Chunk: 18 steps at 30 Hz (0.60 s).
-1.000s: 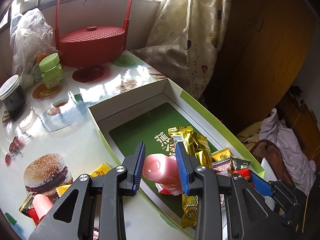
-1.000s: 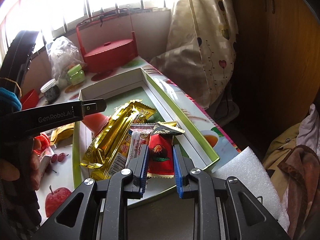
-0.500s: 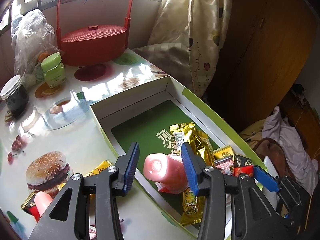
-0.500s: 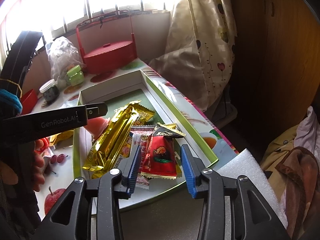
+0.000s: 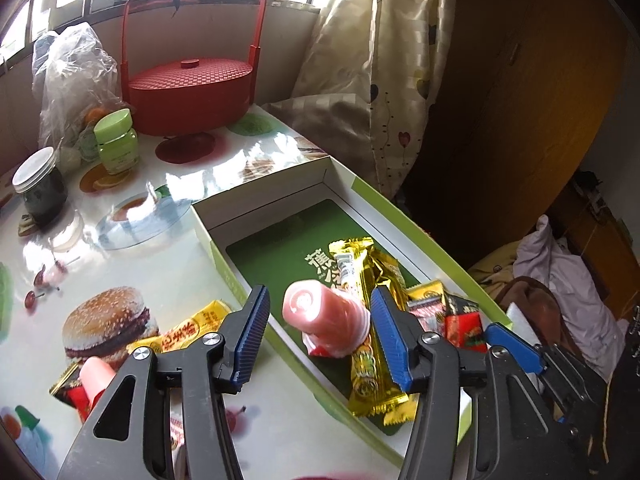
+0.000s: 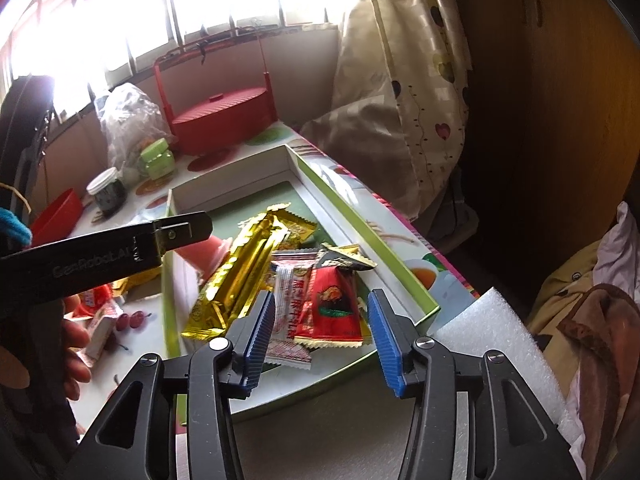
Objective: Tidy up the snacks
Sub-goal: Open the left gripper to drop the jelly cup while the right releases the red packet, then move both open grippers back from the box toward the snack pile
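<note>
Hovering over the near end of the green-and-white box, the left tongs stand about half open, their blue jaws having just spread; the pink jelly cup lies between them on the box floor, with a clear gap to each jaw, so nothing is gripped. Just beside the cup, toward the box's right wall, lies a long gold snack bar, and beyond it sit small gold and red packets in the near right corner of the box.

From the right wrist view, the right tongs are likewise about half open, having just widened, and hold nothing; the red snack packet lies flat in the box between the jaws, free of both. A white-and-red striped packet rests touching its left edge, and the gold bar lies diagonally further left in the box.

Outside the box, on its left side, a yellow packet and another pink jelly cup lie on the printed surface. Beyond the box's far end stand a red lidded basket, a green-capped jar and a dark jar.
</note>
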Each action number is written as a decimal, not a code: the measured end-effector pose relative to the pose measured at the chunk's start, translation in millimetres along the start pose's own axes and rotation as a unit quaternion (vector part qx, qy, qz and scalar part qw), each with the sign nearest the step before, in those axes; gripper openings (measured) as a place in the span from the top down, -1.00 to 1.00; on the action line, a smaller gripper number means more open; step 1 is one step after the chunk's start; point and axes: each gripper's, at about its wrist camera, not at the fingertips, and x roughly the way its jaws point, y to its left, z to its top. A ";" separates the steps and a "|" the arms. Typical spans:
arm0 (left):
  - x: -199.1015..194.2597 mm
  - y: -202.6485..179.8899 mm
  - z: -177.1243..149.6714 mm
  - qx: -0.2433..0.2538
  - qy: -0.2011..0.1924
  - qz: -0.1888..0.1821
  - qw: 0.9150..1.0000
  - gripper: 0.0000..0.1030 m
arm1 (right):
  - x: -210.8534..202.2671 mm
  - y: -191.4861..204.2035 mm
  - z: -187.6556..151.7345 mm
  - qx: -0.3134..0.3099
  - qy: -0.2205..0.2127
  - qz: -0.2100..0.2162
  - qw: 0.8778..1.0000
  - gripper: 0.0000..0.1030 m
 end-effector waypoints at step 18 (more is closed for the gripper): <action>-64.2 38.4 -31.3 -0.024 -0.035 0.022 0.999 -0.05 | -23.7 22.6 -0.9 -0.004 -0.019 0.030 0.999 0.08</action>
